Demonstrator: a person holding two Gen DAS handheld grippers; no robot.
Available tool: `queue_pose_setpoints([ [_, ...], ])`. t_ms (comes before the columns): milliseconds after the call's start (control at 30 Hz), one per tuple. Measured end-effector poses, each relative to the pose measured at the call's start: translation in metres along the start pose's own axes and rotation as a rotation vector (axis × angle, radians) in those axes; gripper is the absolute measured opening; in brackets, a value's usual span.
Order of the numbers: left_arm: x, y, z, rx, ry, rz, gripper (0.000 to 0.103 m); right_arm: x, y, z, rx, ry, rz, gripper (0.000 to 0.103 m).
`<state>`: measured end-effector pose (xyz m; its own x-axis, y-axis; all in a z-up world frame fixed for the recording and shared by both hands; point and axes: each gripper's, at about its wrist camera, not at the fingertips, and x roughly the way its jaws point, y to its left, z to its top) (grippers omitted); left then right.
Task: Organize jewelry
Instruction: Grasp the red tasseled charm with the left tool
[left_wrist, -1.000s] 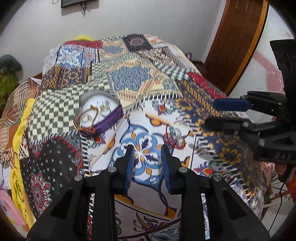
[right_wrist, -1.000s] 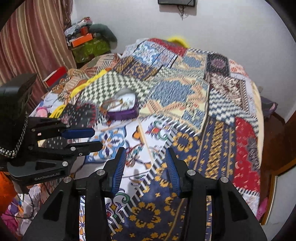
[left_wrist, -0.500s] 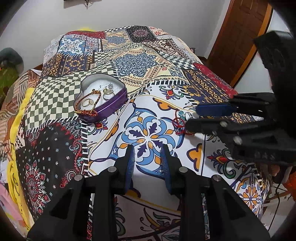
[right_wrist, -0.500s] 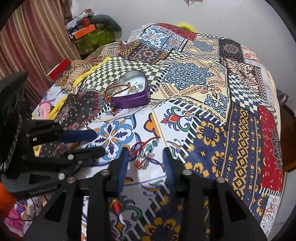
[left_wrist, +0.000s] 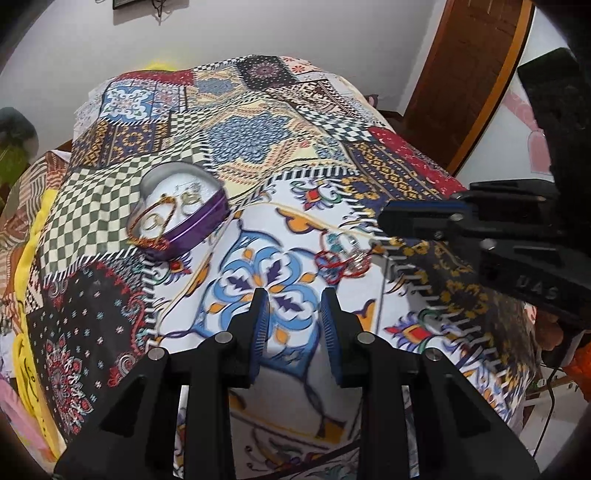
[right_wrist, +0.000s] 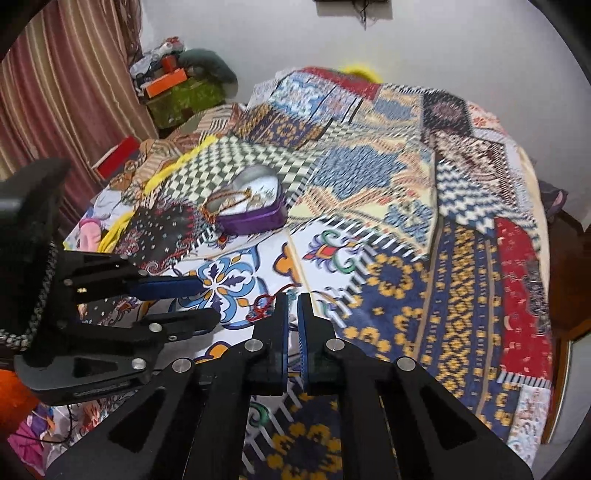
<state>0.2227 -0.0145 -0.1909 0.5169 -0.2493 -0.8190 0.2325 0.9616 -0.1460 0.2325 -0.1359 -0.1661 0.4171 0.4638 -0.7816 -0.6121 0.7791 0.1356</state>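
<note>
A red thread bracelet with silver charms lies on the patterned quilt, also seen in the right wrist view. My right gripper is nearly shut right beside it; whether it grips the bracelet is unclear. In the left wrist view the right gripper hovers just right of the bracelet. A purple heart-shaped tin holds rings and a red-gold chain; it also shows in the right wrist view. My left gripper is open and empty, near the bracelet.
The bed's patchwork quilt fills the view. A wooden door stands at the right. Boxes and clutter and a striped curtain are at the left of the bed.
My right gripper has closed from wide open to nearly shut, down at the bracelet. Both cameras have shifted slightly; the left gripper stays open.
</note>
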Motion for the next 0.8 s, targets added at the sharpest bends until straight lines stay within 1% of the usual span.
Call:
queue_pose_setpoints([
  [133,0.006,-0.009,0.008,0.006,0.002,-0.023,0.028,-0.013,-0.009,-0.001,0.012,-0.025,-0.021,0.004],
  [200,0.011,-0.012,0.011,0.008,0.008,-0.028,0.028,-0.013,-0.014,-0.002,0.015,-0.017,-0.023,0.004],
  [300,0.021,-0.015,0.017,0.005,0.021,-0.032,0.028,-0.01,-0.018,-0.007,0.01,0.001,-0.054,0.004],
  [367,0.025,-0.017,0.019,0.008,0.024,-0.037,0.028,-0.007,-0.019,-0.012,0.011,0.025,-0.049,0.005],
  [433,0.032,-0.019,0.02,0.024,0.028,-0.024,0.028,-0.005,-0.021,-0.015,0.017,0.043,-0.032,0.005],
  [500,0.036,-0.021,0.02,0.035,0.028,-0.024,0.028,-0.003,-0.022,-0.017,0.022,0.053,-0.022,0.007],
  [567,0.037,-0.02,0.02,0.037,0.025,-0.038,0.02,-0.004,-0.023,-0.018,0.023,0.05,-0.026,0.009],
  [633,0.039,-0.02,0.021,0.035,0.027,-0.038,0.007,-0.003,-0.024,-0.017,0.032,0.052,-0.017,0.013],
  [700,0.038,-0.02,0.02,0.039,0.024,-0.033,0.006,-0.002,-0.025,-0.016,0.042,0.055,-0.007,0.024],
  [767,0.032,-0.02,0.019,0.045,0.01,-0.02,0.005,-0.001,-0.024,-0.016,0.048,0.053,0.0,0.028],
  [800,0.028,-0.019,0.018,0.044,-0.004,-0.023,0.005,0.0,-0.023,-0.015,0.049,0.055,0.005,0.028],
])
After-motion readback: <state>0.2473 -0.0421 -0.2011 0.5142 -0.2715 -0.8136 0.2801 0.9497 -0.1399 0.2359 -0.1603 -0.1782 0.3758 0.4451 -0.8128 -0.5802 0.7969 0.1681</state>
